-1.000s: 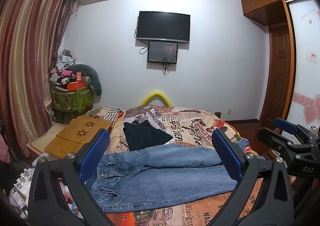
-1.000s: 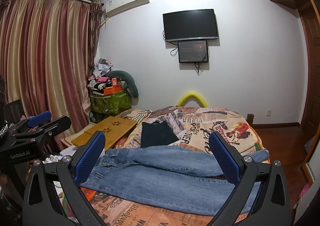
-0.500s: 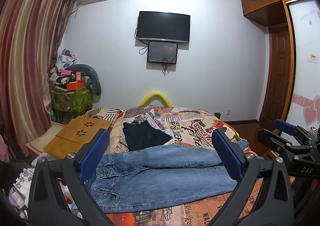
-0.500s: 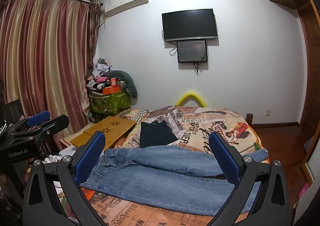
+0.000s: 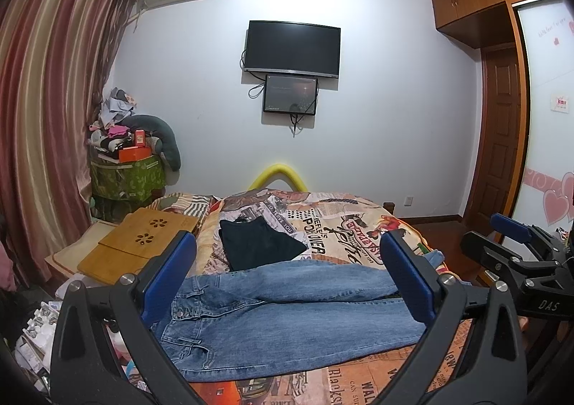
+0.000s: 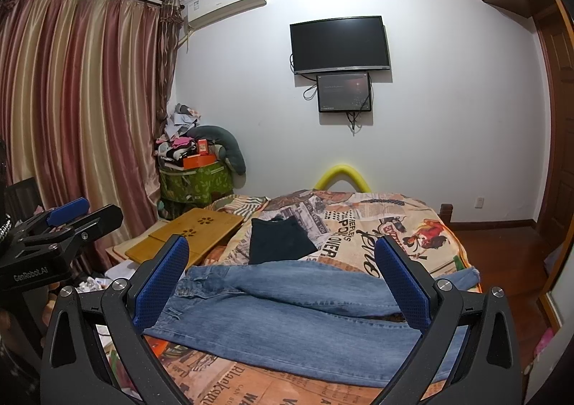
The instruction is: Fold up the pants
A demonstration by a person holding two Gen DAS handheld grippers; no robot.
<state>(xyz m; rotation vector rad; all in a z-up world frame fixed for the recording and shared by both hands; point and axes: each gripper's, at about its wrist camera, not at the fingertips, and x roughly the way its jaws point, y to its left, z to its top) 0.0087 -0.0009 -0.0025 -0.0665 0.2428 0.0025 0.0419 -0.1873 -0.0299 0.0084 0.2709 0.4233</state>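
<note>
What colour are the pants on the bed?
Blue denim pants, faded lighter along the legs; clearest in the left wrist view.

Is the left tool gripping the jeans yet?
No, the left tool is wide open above the jeans, which lie flat on the bed.

Left gripper (image 5: 287, 279) — jaws spread wide, level, empty. Right gripper (image 6: 283, 283) — jaws likewise spread wide, empty, held just beside the left.
</note>
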